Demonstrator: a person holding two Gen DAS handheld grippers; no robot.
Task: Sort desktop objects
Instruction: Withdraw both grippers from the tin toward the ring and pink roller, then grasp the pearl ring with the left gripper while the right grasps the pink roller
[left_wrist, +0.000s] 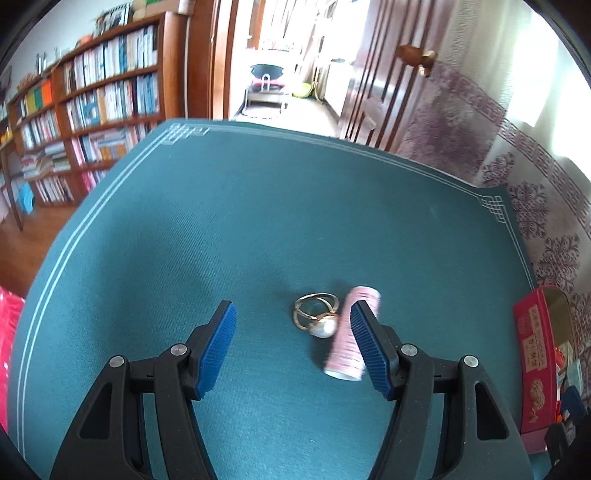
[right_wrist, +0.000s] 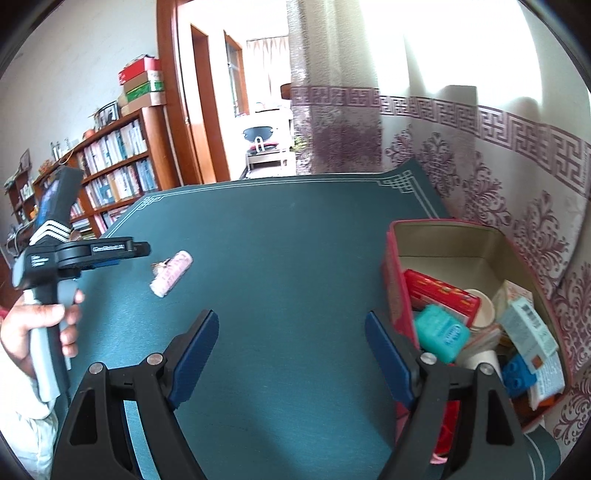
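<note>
Left wrist: one pink roller (left_wrist: 352, 334), one pearl ring (left_wrist: 317, 315), perhaps touching.

A pink ribbed roller (left_wrist: 352, 332) and gold pearl ring (left_wrist: 317, 314) lie on the teal white-bordered mat (left_wrist: 258, 221). The cardboard box (right_wrist: 397, 295) is red.

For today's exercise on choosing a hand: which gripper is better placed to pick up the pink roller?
Left. The left gripper, open, hovers right over the pink roller and pearl ring. The open right gripper sits beside the red box, farther from them.
</note>
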